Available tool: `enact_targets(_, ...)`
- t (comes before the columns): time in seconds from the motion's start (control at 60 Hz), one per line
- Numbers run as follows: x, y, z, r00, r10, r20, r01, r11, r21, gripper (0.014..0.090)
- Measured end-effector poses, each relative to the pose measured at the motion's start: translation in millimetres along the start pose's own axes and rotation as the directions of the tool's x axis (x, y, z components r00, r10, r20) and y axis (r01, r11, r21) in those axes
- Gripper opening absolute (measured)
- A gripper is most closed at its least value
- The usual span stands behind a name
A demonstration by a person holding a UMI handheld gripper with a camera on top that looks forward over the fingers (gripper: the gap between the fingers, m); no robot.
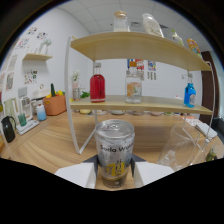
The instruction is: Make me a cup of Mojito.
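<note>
I've got the soda can (114,150) right here, upright between my fingers (80,176), and both sides of the gripper (114,176) are pressed against it, so it's clamped tight. The can is silver with a yellow patch low on the label, its top still sealed as far as I can see. It sits at six o'clock, dead centre and closest to me, above the wooden counter (50,145).

Straight beyond it, at twelve o'clock, stands the two-tier shelf (135,47) with its white frame. On the lower board there's a red bottle (97,86) at about eleven o'clock, a clear bottle (133,86) with a label just right of it, and a blue bottle (189,94) out at two o'clock. Jars sit on the top board, too blurred to read.

At four o'clock, just beside the can, a clear glass (181,145) lies tilted on the counter. Off at nine o'clock I see an orange box (55,104) and a dark mug (8,129)
</note>
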Motion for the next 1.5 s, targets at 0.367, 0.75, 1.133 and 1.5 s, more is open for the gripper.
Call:
enact_targets(0.367,-12,-37,-61,0.995,0.086,-0.042,-0.09,0.99,-0.106,0.0859)
enact_targets(0.75,34,-38,-150,0.989,0.086,-0.124,-0.112,0.968,-0.223,0.0849)
enact_targets(1.133,100,1,-191,0.981,0.024,-0.192,-0.084,0.947,-0.311,0.0849)
enact_targets(1.5,104,7,-190,0.986,-0.011,-0.167,-0.045,0.944,-0.328,0.086)
